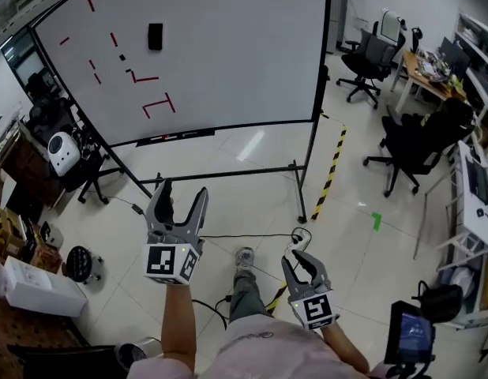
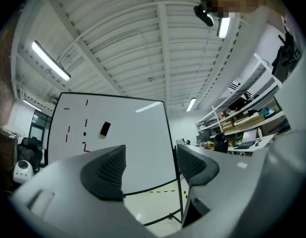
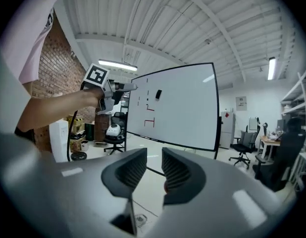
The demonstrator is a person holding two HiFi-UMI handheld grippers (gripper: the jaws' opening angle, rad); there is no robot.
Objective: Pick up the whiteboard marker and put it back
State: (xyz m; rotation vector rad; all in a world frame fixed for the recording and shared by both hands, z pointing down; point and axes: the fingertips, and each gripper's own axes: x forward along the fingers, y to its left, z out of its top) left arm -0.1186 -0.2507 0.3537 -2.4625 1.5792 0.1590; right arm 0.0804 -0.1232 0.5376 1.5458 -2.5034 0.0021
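The person wears a pale pink short-sleeved shirt (image 1: 264,352) with a small dark print, grey-green trousers (image 1: 245,294) and a grey shoe (image 1: 244,257). Each hand carries a gripper of light grey moulded plastic. The left gripper (image 1: 183,189) shows two long, curved fingers (image 1: 198,208), and the right gripper (image 1: 296,259) is of the same make. The fingers end in dark grey pads (image 2: 106,171) ribbed in a fine grid. Behind the jaws of each gripper sits a white cube (image 1: 171,263) printed with black square markers on its faces. A thin black cable (image 3: 70,138) hangs by the left forearm.
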